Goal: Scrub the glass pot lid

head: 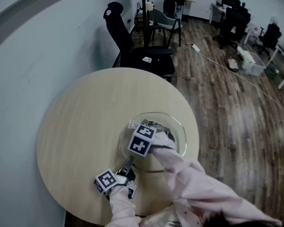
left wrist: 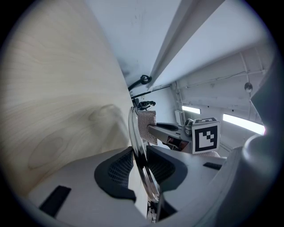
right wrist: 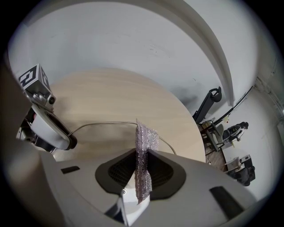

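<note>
Pale wood makes up the round bench (head: 73,139), which stands by a white wall with dark plank floor (head: 233,99) to its right and a black office chair (head: 122,35) at its far side. On the bench's near right part is the glass pot lid (head: 177,131), clear with a thin metal rim, over the wood and close to the person's pink sleeves (head: 191,176). The left tongs (left wrist: 143,166) are clamped on the lid's near rim, and the glass (left wrist: 135,133) runs edge-on between the two dark pads. Whether the lid's far edge rests on the bench cannot be told. The right tongs (right wrist: 144,159) point steeply down from above and are closed narrowly on a strip of silvery mesh scrub cloth (right wrist: 145,142). The cloth's upper end meets the lid's rim (right wrist: 102,123) on the side away from the left tongs.
</note>
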`<state>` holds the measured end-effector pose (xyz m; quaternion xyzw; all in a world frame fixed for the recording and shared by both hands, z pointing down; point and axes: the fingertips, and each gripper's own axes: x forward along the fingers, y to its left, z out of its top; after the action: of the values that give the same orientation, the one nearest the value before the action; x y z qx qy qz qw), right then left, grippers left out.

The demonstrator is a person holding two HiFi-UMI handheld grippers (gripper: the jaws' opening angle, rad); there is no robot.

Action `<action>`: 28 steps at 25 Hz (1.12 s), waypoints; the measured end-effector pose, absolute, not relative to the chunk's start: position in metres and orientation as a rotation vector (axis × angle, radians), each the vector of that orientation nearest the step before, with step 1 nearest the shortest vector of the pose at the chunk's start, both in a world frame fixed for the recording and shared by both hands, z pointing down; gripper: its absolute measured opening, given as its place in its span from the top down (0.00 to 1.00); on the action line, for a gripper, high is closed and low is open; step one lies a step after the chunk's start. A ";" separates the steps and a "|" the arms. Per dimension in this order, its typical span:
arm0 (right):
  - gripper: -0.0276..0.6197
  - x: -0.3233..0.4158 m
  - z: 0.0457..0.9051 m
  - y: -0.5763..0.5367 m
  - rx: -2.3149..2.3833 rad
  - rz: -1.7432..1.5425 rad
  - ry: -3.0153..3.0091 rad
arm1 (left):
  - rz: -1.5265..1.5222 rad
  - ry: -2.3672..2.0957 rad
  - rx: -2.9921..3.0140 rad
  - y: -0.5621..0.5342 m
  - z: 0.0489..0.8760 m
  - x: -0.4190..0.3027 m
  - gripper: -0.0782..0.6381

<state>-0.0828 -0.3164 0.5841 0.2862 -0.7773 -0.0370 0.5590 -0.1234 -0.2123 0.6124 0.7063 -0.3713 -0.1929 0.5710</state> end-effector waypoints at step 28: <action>0.83 -0.113 0.586 -0.285 0.632 -0.132 -1.874 | -0.438 -0.872 1.660 -0.214 0.613 -0.126 0.77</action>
<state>-0.1126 -0.2847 0.5863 0.2667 -0.7911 -0.0556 0.5477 -0.1257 -0.2141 0.6127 0.7074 -0.3717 -0.1869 0.5713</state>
